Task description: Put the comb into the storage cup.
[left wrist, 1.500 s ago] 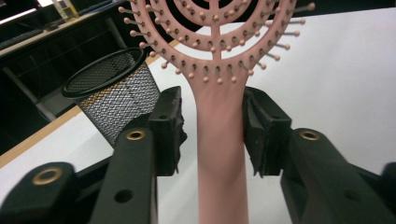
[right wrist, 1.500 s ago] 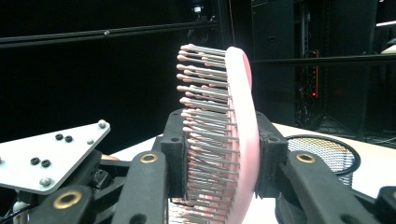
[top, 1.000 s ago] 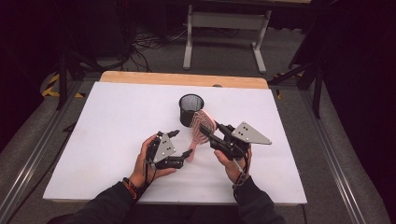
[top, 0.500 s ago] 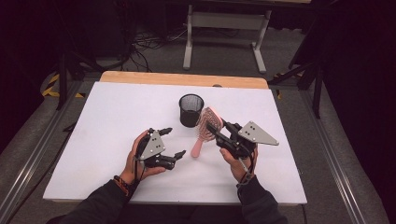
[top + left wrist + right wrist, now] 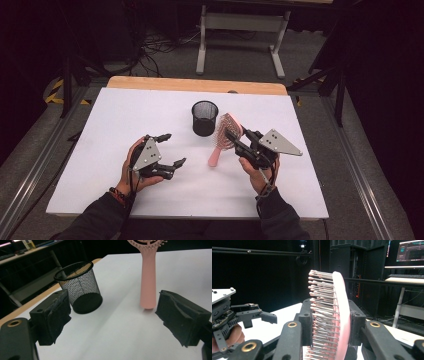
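Across the white table (image 5: 100,150) we see our right gripper (image 5: 234,136) clamped on the head of a pink hairbrush (image 5: 223,138), its handle tip resting on the table just beside a black mesh cup (image 5: 205,118), while our left gripper (image 5: 171,149) gapes wide, holding nothing.

A pink hairbrush (image 5: 223,140) and a black mesh cup (image 5: 205,118) on a white table.

The hairbrush is being held by its bristled head, tilting so that its handle tip is resting on the table surface, just right of the cup and apart from it. Its pale, pink-tipped bristles are pointing to one side. The cup is standing upright and open-topped, a round wire-mesh cylinder with a solid dark base.
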{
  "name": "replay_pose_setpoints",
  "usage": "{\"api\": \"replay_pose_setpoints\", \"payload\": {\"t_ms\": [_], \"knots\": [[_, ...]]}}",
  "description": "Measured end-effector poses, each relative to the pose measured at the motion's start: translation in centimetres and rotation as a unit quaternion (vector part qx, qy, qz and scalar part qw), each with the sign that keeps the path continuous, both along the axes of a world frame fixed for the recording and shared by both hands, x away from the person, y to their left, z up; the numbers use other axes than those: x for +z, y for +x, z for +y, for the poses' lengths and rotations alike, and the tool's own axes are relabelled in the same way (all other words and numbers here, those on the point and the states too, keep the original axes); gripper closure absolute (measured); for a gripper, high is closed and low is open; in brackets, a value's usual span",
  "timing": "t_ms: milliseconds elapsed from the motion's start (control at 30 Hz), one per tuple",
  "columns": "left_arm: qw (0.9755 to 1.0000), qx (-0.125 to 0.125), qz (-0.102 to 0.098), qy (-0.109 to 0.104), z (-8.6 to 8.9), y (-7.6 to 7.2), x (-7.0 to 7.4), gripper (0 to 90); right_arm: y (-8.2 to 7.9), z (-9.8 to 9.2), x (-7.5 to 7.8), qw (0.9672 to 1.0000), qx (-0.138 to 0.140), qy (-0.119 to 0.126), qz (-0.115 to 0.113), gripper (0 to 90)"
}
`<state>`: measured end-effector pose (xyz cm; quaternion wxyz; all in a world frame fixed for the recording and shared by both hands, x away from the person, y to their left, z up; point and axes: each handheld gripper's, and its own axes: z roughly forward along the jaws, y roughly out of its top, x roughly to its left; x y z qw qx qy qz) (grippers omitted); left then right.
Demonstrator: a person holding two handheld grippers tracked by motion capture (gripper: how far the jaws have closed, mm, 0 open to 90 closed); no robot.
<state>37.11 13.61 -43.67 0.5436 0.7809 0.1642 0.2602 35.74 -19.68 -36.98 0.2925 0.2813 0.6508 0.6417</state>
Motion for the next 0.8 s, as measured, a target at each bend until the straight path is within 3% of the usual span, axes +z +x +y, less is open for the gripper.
{"api": "replay_pose_setpoints", "payload": {"t_ms": [200,333,667,800], "knots": [[1.0,-0.004,0.003,0.008,0.8,0.0,-0.1,10.7,0.0,0.0,0.1,1.0,0.009,0.003,-0.003,64.4],[0.9999,-0.009,0.013,-0.001,1.7,0.0,-0.2,8.5,0.1,0.1,0.2,0.9998,0.013,-0.01,-0.01,64.4],[0.9996,-0.008,0.025,0.004,3.8,-0.3,-0.6,4.8,0.6,0.1,0.7,0.9997,0.006,-0.016,-0.018,64.4],[0.9993,-0.003,0.036,-0.01,5.1,-0.4,-0.8,4.1,0.9,0.0,1.5,0.9995,0.002,-0.016,-0.027,64.4]]}}
